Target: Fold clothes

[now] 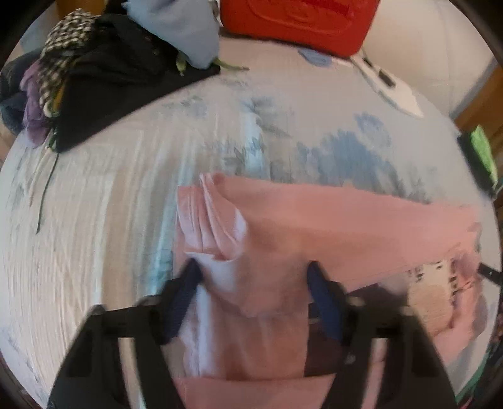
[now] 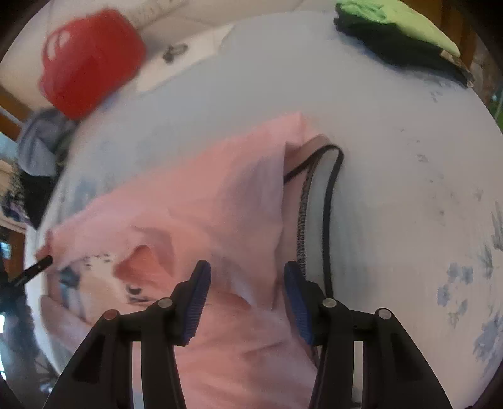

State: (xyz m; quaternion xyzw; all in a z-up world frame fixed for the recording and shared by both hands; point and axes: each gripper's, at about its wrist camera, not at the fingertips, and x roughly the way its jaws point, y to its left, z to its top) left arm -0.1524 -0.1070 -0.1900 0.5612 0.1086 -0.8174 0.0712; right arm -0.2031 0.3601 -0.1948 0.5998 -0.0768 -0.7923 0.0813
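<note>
A pink garment (image 1: 330, 217) with a printed picture lies partly folded on the pale floral bedsheet (image 1: 94, 204). My left gripper (image 1: 253, 270) is open, its blue-padded fingers either side of a fold of the pink cloth. The view is blurred. In the right wrist view the pink garment (image 2: 195, 201) fills the middle, with a black-trimmed neckline (image 2: 327, 201) at its right edge. My right gripper (image 2: 246, 272) is open, fingers straddling the cloth near the neckline. The tip of the left gripper (image 2: 41, 264) shows at the garment's far left end.
A pile of unfolded clothes (image 1: 103, 63) lies at the back left of the bed. A red case (image 1: 295, 22) stands at the back by a white pillow (image 1: 424, 47). Folded green and black clothes (image 2: 399, 34) sit at the back right.
</note>
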